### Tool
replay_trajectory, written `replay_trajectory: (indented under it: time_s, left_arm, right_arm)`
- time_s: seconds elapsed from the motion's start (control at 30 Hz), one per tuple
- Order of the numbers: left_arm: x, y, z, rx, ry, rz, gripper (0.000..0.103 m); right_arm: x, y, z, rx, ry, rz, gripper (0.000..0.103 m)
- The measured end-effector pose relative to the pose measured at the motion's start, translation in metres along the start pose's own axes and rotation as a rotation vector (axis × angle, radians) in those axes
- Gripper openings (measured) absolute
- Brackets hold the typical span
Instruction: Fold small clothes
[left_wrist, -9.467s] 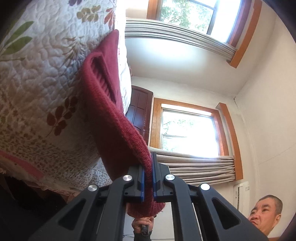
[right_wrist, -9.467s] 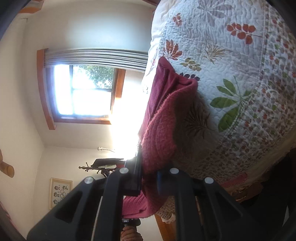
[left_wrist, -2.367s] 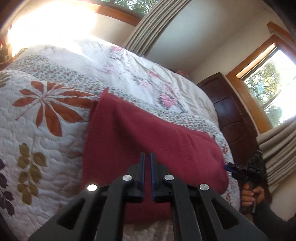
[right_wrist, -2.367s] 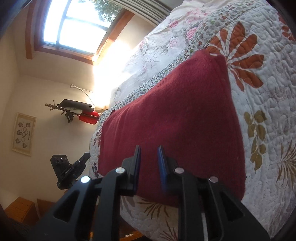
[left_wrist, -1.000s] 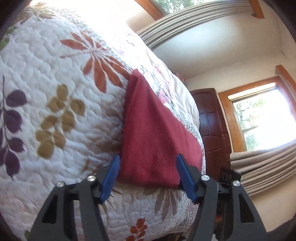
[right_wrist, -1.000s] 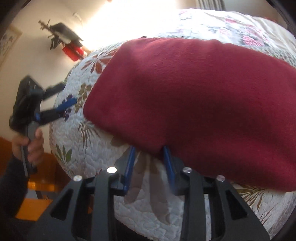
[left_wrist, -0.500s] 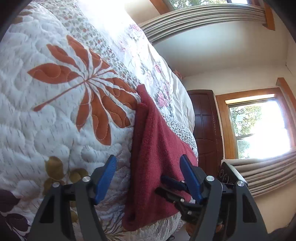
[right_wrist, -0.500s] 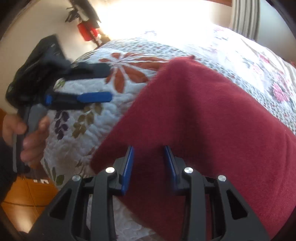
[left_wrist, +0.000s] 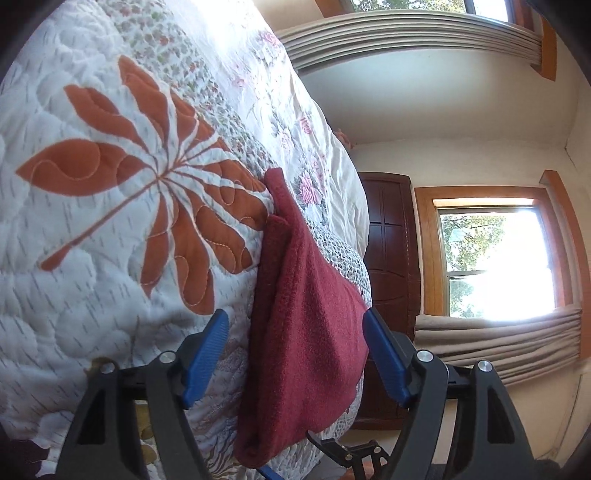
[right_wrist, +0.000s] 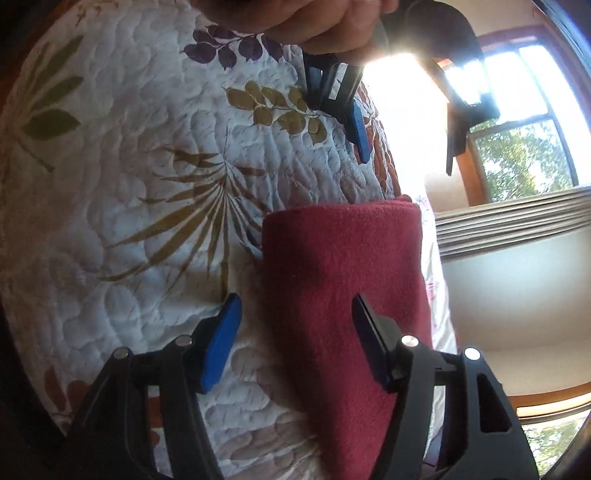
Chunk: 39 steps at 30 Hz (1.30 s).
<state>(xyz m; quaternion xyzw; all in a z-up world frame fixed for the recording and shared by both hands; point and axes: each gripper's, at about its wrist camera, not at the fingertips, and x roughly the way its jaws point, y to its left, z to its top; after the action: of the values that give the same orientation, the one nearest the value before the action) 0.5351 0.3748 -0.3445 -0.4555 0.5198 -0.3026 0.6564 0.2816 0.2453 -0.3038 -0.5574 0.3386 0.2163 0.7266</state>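
Observation:
A dark red fleece garment lies folded in a narrow strip on the floral quilt near the bed's edge. My left gripper is open, its blue pads on either side of the strip's near end without touching it. In the right wrist view the same garment runs away from the camera. My right gripper is open, with one pad over the quilt and the other over the cloth. Beyond the strip's far end a hand holds the left gripper, one blue finger showing.
The bed drops off just past the garment, towards a dark wooden door and a window with bunched curtains. Part of the right gripper's black frame shows below the cloth. Bare quilt stretches to the left.
My right gripper has opened wide and swung round to the strip's end. The left gripper has stayed open and come closer along the cloth. The garment lies where it was.

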Motion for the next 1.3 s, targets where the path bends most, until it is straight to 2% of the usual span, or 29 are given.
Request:
replay_trajectory:
  time_s: [0.07, 0.17, 0.2, 0.23, 0.27, 0.33, 0.47, 0.57, 0.7, 0.83, 0.97, 1.0, 1.03, 1.07, 1.1, 1.3]
  left_arm:
    - [0.0, 0.002, -0.003, -0.017, -0.003, -0.031, 0.075]
    - [0.002, 0.006, -0.002, -0.027, -0.004, -0.037, 0.076]
    - [0.003, 0.007, -0.002, -0.033, -0.001, -0.037, 0.076]
    - [0.005, 0.008, -0.001, -0.041, 0.004, -0.041, 0.076]
    - [0.005, 0.009, -0.001, -0.048, 0.008, -0.046, 0.076]
    - [0.006, 0.01, 0.0, -0.064, 0.016, -0.061, 0.078]
    - [0.01, 0.015, 0.007, -0.115, 0.025, -0.091, 0.082]
    - [0.022, 0.017, 0.017, -0.159, 0.053, -0.109, 0.085]
    - [0.044, 0.012, 0.031, -0.179, 0.116, -0.105, 0.087]
    - [0.073, -0.007, 0.042, -0.145, 0.21, -0.072, 0.088]
    - [0.096, -0.016, 0.048, -0.139, 0.287, 0.023, 0.086]
    - [0.099, -0.018, 0.049, -0.133, 0.291, 0.043, 0.078]
    - [0.102, -0.02, 0.051, -0.138, 0.3, 0.051, 0.044]
    - [0.105, -0.022, 0.054, -0.147, 0.304, 0.069, 0.029]
    - [0.105, -0.023, 0.055, -0.151, 0.297, 0.083, 0.022]
    - [0.102, -0.058, 0.061, -0.094, 0.267, 0.106, 0.018]
  right_arm:
    - [0.013, 0.003, 0.004, -0.032, 0.017, -0.047, 0.068]
    - [0.03, 0.001, 0.006, -0.045, 0.024, -0.085, 0.07]
    - [0.034, -0.003, 0.006, -0.031, 0.032, -0.074, 0.062]
    - [0.038, -0.01, 0.006, -0.003, 0.057, -0.05, 0.044]
    - [0.039, -0.021, 0.005, 0.043, 0.073, -0.033, 0.017]
    - [0.029, -0.047, 0.002, 0.153, 0.055, 0.027, 0.01]
    - [0.0, -0.092, -0.001, 0.289, -0.002, 0.035, 0.009]
    - [-0.007, -0.119, -0.007, 0.369, -0.02, 0.042, 0.009]
    - [-0.008, -0.134, -0.014, 0.418, -0.029, 0.054, 0.009]
    - [-0.006, -0.144, -0.018, 0.444, -0.046, 0.05, 0.009]
    - [-0.009, -0.159, -0.024, 0.483, -0.057, 0.039, 0.009]
    - [-0.008, -0.161, -0.025, 0.489, -0.057, 0.038, 0.009]
    - [-0.007, -0.163, -0.026, 0.491, -0.059, 0.035, 0.009]
    - [-0.007, -0.164, -0.026, 0.491, -0.061, 0.034, 0.009]
    - [-0.008, -0.163, -0.026, 0.494, -0.064, 0.032, 0.009]
    - [-0.018, -0.176, -0.036, 0.57, -0.097, 0.027, 0.009]
